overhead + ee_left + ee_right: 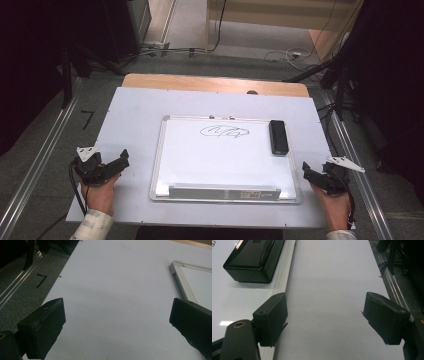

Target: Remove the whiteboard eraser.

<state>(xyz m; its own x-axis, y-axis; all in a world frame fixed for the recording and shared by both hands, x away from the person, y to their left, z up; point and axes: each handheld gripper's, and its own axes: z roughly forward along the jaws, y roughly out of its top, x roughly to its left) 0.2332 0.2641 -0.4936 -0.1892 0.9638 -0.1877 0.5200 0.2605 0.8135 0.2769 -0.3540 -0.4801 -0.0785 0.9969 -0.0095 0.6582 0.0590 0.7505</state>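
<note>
Hovering w/ both tools gaping, nothing held: right tool (324, 320) has eraser (252, 260) ahead-left on whiteboard (220, 160), left tool (117, 322) idle. Risk: reaching could clip board frame, shove eraser.

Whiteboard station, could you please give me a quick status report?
Left gripper and right gripper open, empty. Eraser on whiteboard, scribble unwiped. Nothing in the way.
</note>
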